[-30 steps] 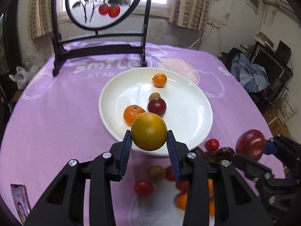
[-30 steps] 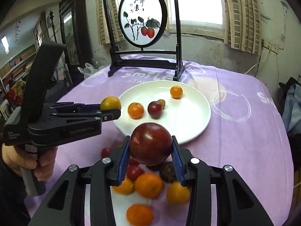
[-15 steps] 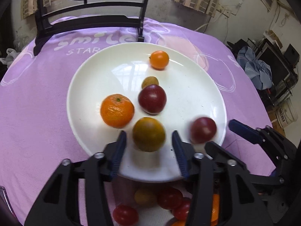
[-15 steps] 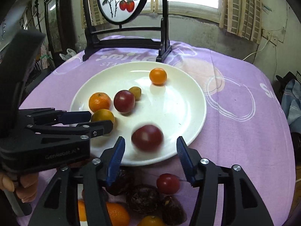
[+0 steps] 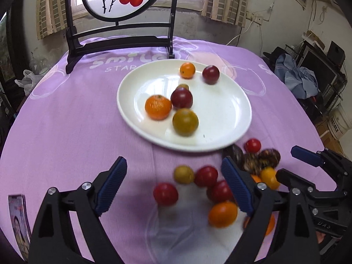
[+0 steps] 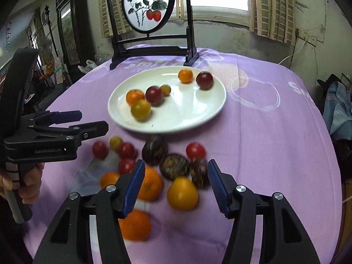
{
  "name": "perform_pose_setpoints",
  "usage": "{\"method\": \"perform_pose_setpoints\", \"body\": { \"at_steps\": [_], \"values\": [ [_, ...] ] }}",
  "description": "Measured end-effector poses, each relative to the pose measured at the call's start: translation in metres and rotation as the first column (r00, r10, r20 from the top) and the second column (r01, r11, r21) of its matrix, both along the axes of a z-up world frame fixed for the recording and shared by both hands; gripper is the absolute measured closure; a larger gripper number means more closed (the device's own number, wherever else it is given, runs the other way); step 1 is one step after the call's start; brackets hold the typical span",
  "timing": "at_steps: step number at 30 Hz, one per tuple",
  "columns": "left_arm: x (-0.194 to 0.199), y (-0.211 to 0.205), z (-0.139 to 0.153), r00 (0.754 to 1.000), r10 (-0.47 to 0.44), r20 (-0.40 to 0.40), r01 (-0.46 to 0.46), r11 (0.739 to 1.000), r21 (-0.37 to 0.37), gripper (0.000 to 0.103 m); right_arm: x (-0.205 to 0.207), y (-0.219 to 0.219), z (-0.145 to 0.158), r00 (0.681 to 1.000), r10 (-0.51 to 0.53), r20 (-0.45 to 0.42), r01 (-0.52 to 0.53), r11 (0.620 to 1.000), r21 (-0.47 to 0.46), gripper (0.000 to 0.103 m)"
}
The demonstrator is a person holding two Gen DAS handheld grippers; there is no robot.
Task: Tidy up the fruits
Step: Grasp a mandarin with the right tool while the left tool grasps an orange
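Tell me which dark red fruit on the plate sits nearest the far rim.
The dark red fruit beside the small orange one on the white plate; the other dark red fruit sits mid-plate, against the mandarin.

The tablecloth point(image 5: 66, 132) is purple with pale ring patterns and white letters, and the plate point(image 5: 231, 114) on it is plain white. On the plate lie a bright orange mandarin point(image 5: 158, 107), a dull yellow-green fruit point(image 5: 185, 122), two dark red plums point(image 5: 181, 98) point(image 5: 210, 74), and a small orange fruit point(image 5: 187, 70). The loose fruits point(image 6: 154, 171) on the cloth are red, orange, yellow and dark brown-purple; both grippers point(image 5: 173, 187) point(image 6: 175, 187) are black with blue ribbed pads point(image 5: 112, 183), and the round screen point(image 6: 148, 4) is white with red fruits and dark leaves in a black frame.
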State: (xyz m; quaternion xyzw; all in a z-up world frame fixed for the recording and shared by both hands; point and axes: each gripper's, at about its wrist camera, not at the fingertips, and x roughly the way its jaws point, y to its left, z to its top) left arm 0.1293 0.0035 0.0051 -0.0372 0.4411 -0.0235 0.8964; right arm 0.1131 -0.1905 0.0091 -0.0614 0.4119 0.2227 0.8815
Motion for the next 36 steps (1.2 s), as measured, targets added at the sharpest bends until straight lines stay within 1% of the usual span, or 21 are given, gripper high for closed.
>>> {"method": "perform_pose_setpoints", "body": {
  "at_steps": [6, 10, 13, 15, 17, 20, 22, 25, 30, 31, 32, 33, 36],
  "values": [
    [-0.035, -0.003, -0.016, 0.999, -0.01, -0.032, 0.01, 1.0, -0.002, 0.016, -0.042, 0.005, -0.009, 0.998, 0.058, -0.027, -0.058, 0.998, -0.014, 0.043],
    [-0.048, -0.006, -0.029, 0.999, -0.012, -0.045, 0.013, 1.0, 0.012, 0.015, -0.059, 0.012, -0.025, 0.995, 0.072, -0.066, -0.075, 0.997, -0.034, 0.043],
    [-0.053, -0.004, -0.038, 0.999, -0.015, -0.049, 0.015, 1.0, 0.004, 0.015, -0.061, 0.014, -0.038, 0.993, 0.051, -0.102, -0.055, 0.998, -0.032, 0.043],
    [-0.053, 0.001, -0.041, 0.998, -0.012, -0.063, 0.01, 1.0, -0.025, 0.015, -0.061, 0.015, -0.042, 0.992, 0.04, -0.117, -0.044, 0.999, -0.03, 0.043],
    [-0.053, 0.006, -0.041, 0.998, -0.006, -0.059, 0.003, 0.999, -0.046, 0.015, -0.06, 0.017, -0.045, 0.991, 0.032, -0.129, -0.036, 0.999, -0.031, 0.043],
    [-0.052, 0.015, -0.041, 0.999, 0.015, -0.049, -0.018, 0.998, -0.054, 0.014, -0.061, 0.023, -0.047, 0.991, 0.03, -0.133, -0.036, 0.998, -0.045, 0.043],
    [-0.05, 0.017, -0.043, 0.998, 0.018, -0.064, -0.022, 0.998, -0.059, 0.014, -0.061, 0.027, -0.049, 0.99, 0.036, -0.136, -0.043, 0.998, -0.046, 0.043],
    [-0.049, 0.018, -0.043, 0.997, 0.003, -0.073, -0.009, 0.997, -0.081, 0.014, -0.061, 0.034, -0.051, 0.99, 0.042, -0.133, -0.05, 0.997, -0.055, 0.043],
    [-0.05, 0.013, -0.046, 0.997, -0.014, -0.079, 0.008, 0.997, -0.072, 0.014, -0.057, 0.039, -0.052, 0.991, 0.044, -0.124, -0.051, 0.997, -0.056, 0.043],
    [-0.05, 0.012, -0.047, 0.997, -0.013, -0.081, 0.008, 0.997, -0.072, 0.014, -0.057, 0.039, -0.051, 0.992, 0.043, -0.118, -0.05, 0.997, -0.058, 0.046],
    [-0.049, 0.012, -0.047, 0.996, -0.013, -0.084, 0.007, 0.997, -0.072, 0.014, -0.057, 0.038, -0.051, 0.994, 0.034, -0.103, -0.041, 0.997, -0.061, 0.056],
    [-0.049, 0.012, -0.048, 0.996, -0.012, -0.087, 0.005, 0.997, -0.073, 0.014, -0.058, 0.036, -0.05, 0.995, 0.027, -0.094, -0.033, 0.998, -0.061, 0.06],
    [-0.047, 0.011, -0.052, 0.995, -0.009, -0.097, 0.002, 0.998, -0.069, 0.014, -0.056, 0.025, -0.05, 0.994, 0.011, -0.108, -0.01, 1.0, 0.006, 0.06]
  ]
}}
